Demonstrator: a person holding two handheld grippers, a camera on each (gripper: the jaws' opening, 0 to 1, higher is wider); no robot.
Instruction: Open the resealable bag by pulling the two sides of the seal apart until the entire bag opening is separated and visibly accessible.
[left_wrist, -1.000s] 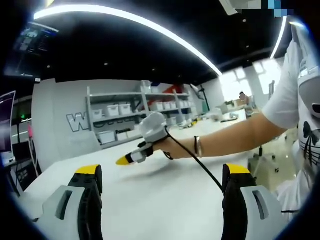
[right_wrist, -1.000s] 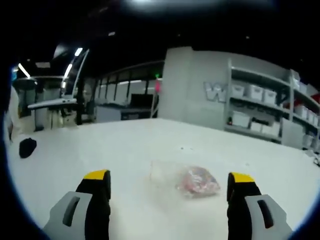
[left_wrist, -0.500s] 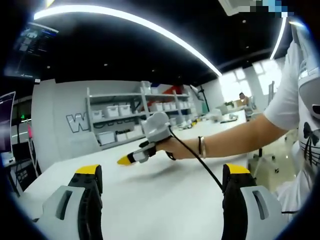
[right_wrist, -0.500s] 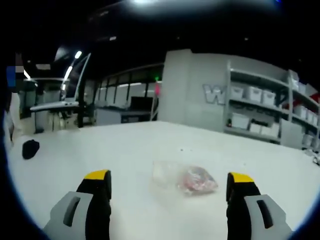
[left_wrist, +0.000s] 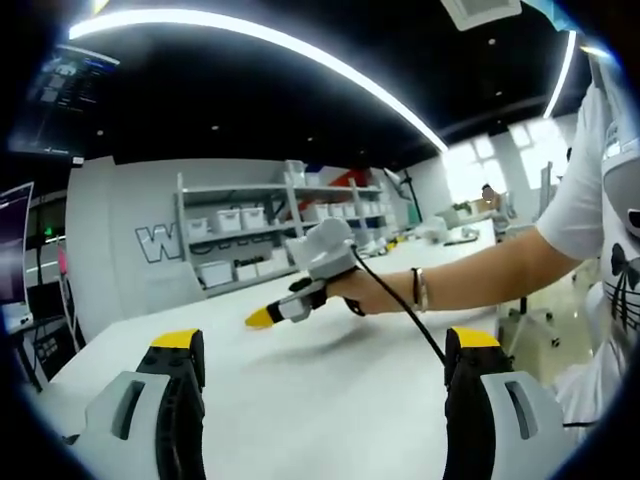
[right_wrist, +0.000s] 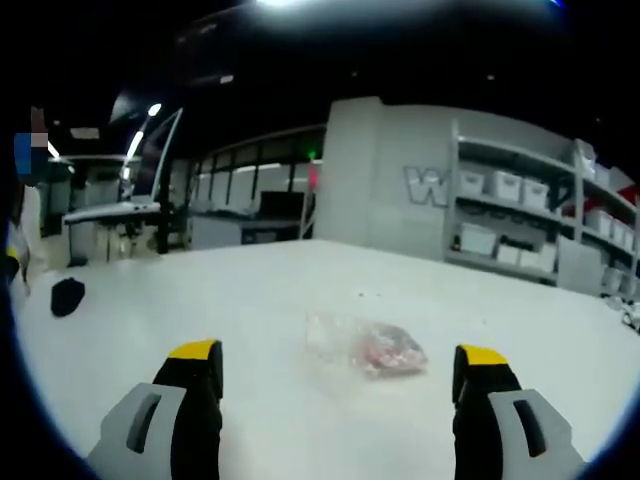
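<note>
White tabletop (right_wrist: 250, 300), broad and matte, under a dark ceiling with a long curved light strip (left_wrist: 300, 50); grey wall behind with a large pale letter W (right_wrist: 425, 186).

Resealable bag (right_wrist: 365, 345) — clear plastic, lying flat on the tabletop in the right gripper view, ahead of the jaws and between their lines, nearer the right-hand one. Reddish contents are bunched toward its right end; the left part looks clear. Whether the seal is shut is too blurred to tell. Nothing touches it.

Right gripper (right_wrist: 340, 365) — jaws spread wide, black with yellow tips, nothing between them, short of the bag. In the left gripper view it enters from the right, held low over the table in a person's hand (left_wrist: 375, 292), yellow tip pointing left; a black cable (left_wrist: 410, 320) trails from it toward the camera.

Left gripper (left_wrist: 325, 350) — jaws likewise wide apart and empty, above bare tabletop.

Surroundings: shelving unit (left_wrist: 245, 235) with pale storage bins against the grey wall; small dark object (right_wrist: 67, 296) on the table's far left edge in the right gripper view, well apart from the bag; desks and windows beyond. A person's forearm with a dark wristband (left_wrist: 418, 290) and a white short sleeve (left_wrist: 585, 190) fill the right side of the left gripper view. Open table lies between the right gripper and the bag.
</note>
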